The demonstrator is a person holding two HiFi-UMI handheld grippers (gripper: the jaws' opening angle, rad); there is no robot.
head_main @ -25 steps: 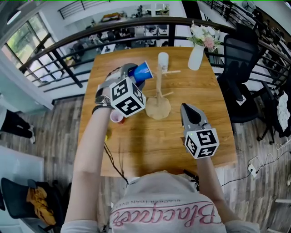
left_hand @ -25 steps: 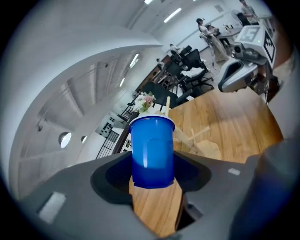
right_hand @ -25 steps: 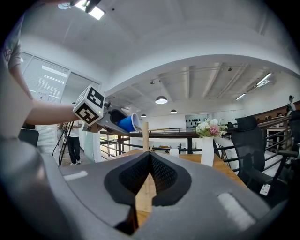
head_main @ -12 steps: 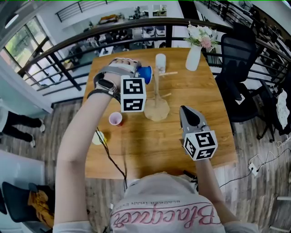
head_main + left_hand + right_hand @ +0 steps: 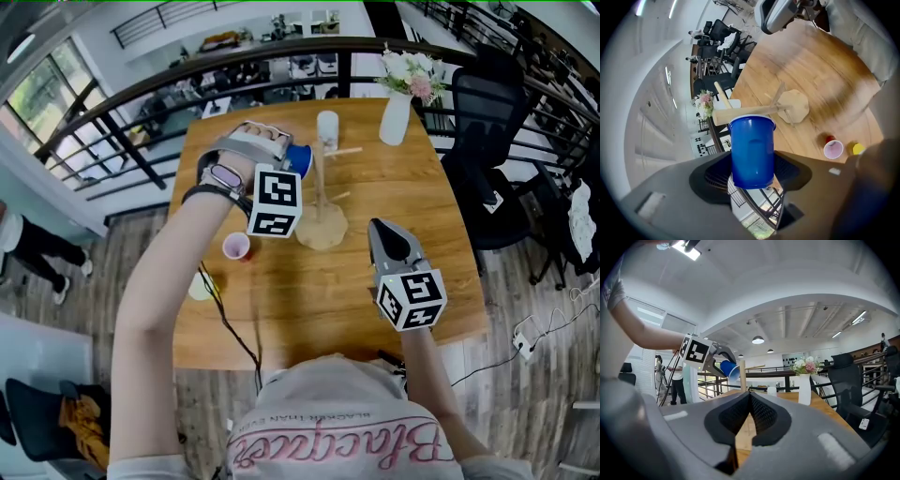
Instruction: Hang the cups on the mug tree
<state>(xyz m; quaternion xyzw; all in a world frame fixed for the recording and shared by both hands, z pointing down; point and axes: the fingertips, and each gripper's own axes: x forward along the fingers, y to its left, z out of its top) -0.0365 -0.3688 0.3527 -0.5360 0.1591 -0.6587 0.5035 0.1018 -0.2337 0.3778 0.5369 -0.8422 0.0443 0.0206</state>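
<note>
Left gripper clamped on the blue plastic cup, pads pressing its sides near the base, mouth pointing away from the gripper. Cup is held in the air, on its side, its rim right up against the upper part of the wooden mug tree; I can't tell whether rim and post touch. One short wooden peg juts out just beside the rim and is not inside the cup. All the pegs I can see look bare. Right gripper empty, jaws closed tip to tip, held low over the near part of the wooden table, well apart from the tree. Also on the table: a pink plastic cup to the left of the tree's base, a white cup beyond it, and a white vase of flowers at the far right. Step in hand, as I read it: getting the first cup onto a peg. The next move likely calls for lining the cup's mouth up with that peg and sliding it over, then easing the jaws apart only once the peg carries it. The light tree could tip if pushed; the idle gripper might steady the base.
</note>
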